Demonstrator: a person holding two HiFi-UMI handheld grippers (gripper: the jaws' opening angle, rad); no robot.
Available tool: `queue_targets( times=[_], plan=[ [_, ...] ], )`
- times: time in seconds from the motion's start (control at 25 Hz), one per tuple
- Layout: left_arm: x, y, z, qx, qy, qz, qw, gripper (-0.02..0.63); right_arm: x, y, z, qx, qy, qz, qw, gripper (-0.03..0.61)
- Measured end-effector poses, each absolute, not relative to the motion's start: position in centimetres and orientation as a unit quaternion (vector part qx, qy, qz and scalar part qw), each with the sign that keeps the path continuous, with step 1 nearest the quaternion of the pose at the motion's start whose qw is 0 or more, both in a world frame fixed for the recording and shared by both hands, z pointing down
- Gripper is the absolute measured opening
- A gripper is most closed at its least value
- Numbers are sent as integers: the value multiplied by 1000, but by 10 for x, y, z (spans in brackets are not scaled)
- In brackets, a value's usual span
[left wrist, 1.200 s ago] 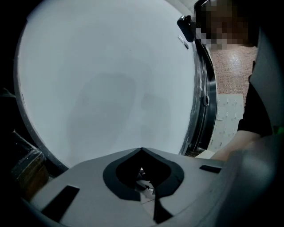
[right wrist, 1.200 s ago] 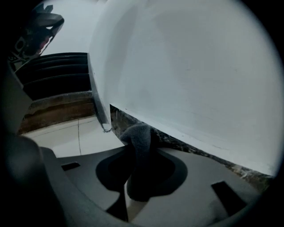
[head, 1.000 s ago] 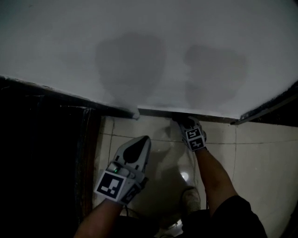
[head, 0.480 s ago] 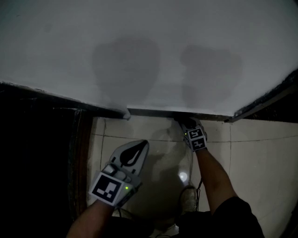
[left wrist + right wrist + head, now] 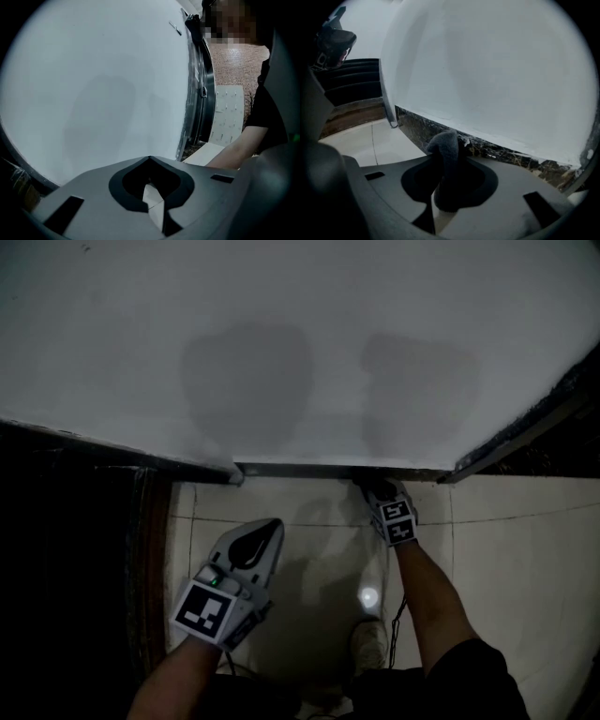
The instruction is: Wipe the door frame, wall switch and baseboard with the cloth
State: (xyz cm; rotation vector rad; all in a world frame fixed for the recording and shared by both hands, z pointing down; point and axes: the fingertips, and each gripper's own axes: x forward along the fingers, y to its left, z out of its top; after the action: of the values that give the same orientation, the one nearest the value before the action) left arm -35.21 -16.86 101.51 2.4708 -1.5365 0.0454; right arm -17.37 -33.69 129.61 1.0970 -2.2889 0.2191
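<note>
My left gripper (image 5: 269, 525) has eased leftward, clenched empty, short of the baseboard (image 5: 309, 469); right gripper (image 5: 374, 489) grasps the cloth (image 5: 446, 154) at it.

My left gripper (image 5: 267, 524) is pale grey round a black teardrop hollow, and its cube (image 5: 204, 611) carries black-and-white squares beside a small green light. The cube (image 5: 397, 519) on my right gripper (image 5: 375, 489) shows the same black-and-white squares. The cloth (image 5: 446, 159) is dark charcoal grey. The wall (image 5: 300, 315) is plain greyish white with two darker shadow patches. The baseboard (image 5: 501, 152) is black, veined with pale brown and white. The floor (image 5: 525, 549) is cream tile with thin dark lines.
</note>
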Motion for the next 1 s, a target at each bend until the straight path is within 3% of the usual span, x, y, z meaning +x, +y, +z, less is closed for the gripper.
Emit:
queue_targets(
  times=[1.0],
  plan=[
    [-317, -201, 1030, 850, -512, 4, 128, 2, -36, -354, 1294, 506, -804, 104, 293, 86]
  ],
)
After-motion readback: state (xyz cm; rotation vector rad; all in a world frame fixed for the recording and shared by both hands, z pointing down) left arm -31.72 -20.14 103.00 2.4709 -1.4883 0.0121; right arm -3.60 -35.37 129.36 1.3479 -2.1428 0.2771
